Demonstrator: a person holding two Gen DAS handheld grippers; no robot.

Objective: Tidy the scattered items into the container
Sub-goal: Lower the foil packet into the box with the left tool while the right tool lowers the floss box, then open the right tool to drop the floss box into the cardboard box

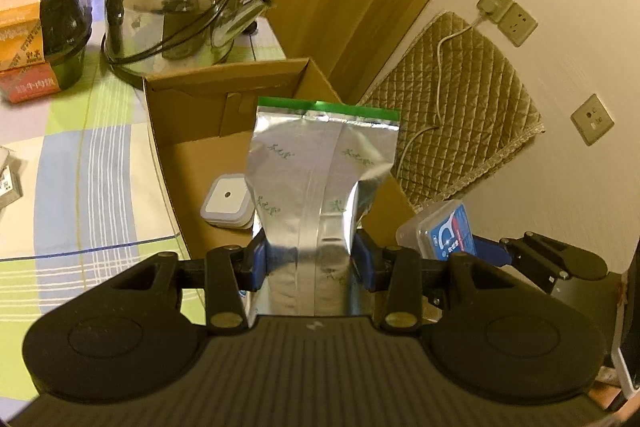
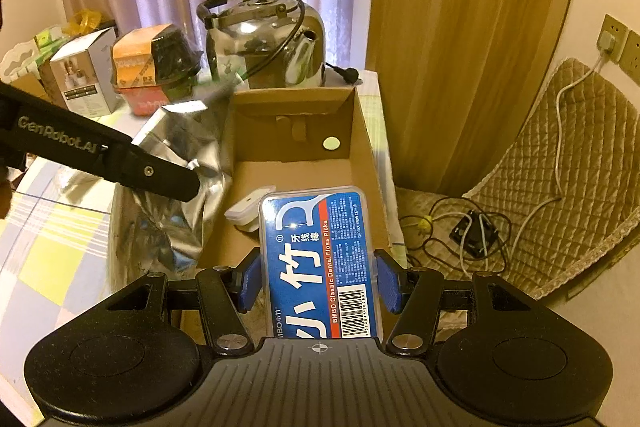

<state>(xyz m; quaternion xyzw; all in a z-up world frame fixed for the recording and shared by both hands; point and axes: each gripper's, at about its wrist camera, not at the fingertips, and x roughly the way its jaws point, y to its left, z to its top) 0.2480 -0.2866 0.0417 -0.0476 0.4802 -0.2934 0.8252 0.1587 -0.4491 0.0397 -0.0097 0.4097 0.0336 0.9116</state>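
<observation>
box (image 2: pixel 362 131) mostly open, kettle (image 2: pixel 266 47) behind

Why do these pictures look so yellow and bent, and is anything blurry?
Both views: warm indoor light tints everything, and the fisheye lens bows the edges. Left wrist view: glare on the foil pouch and kettle. Right wrist view: the pouch is motion-blurred, while the floss box is sharp.

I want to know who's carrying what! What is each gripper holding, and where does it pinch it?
The left gripper pinches the silver foil pouch near its lower end. The right gripper clamps the blue floss-pick box by its long sides.
</observation>
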